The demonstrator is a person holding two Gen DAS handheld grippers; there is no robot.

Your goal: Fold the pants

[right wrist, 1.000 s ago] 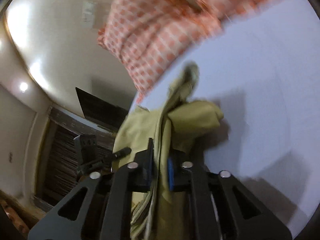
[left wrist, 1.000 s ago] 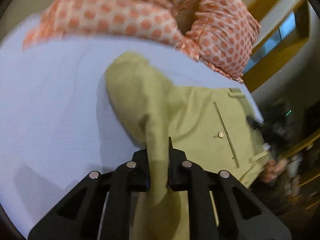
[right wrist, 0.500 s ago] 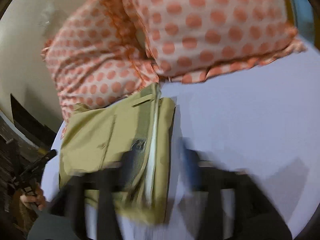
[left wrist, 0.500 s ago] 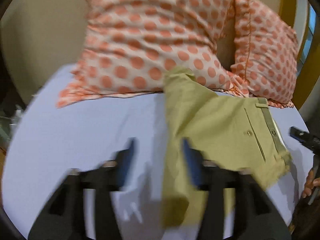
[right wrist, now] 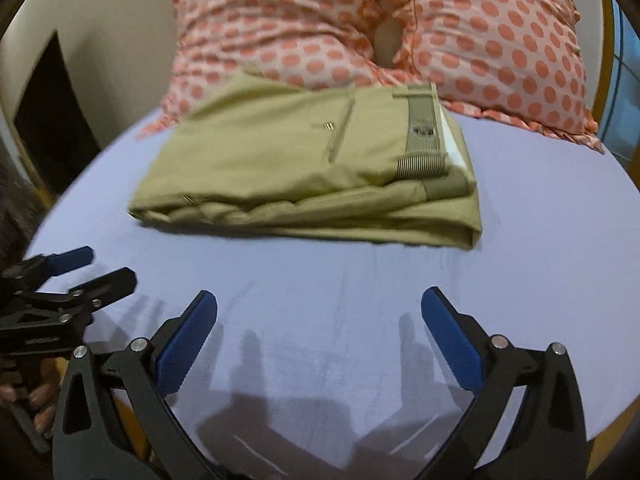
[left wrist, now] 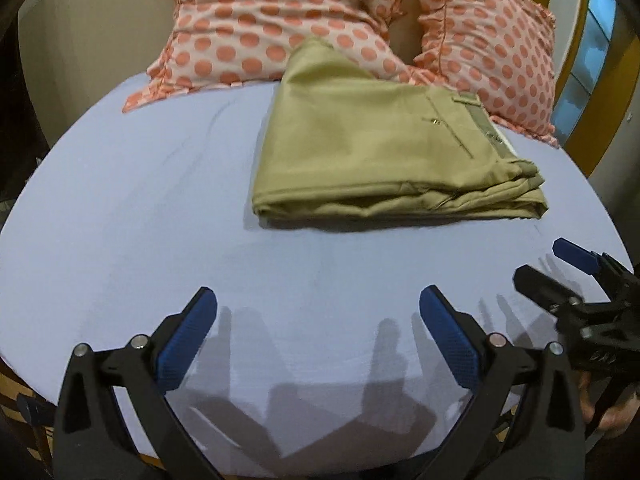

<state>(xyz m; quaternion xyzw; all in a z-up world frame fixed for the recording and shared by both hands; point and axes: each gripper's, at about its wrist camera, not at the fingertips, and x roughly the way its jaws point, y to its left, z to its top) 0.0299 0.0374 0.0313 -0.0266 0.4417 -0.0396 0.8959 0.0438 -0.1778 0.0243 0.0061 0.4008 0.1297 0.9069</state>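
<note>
Nearest, the left gripper [left wrist: 316,320] and right gripper [right wrist: 318,320] hover over the bed [left wrist: 140,200], jaws released and empty, clear of the work. Beyond them the pants [left wrist: 360,148] lie folded flat, far corner against the pillows [left wrist: 260,20]; the fold looks finished.

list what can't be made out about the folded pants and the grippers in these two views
- Folded khaki pants: underside and inner layers hidden by the top layer, both views.
- Far corner lies against the orange polka-dot pillows; what is behind it is hidden.
- Right gripper in left view: cut off by the edge.
- Waistband label: blurred.
</note>
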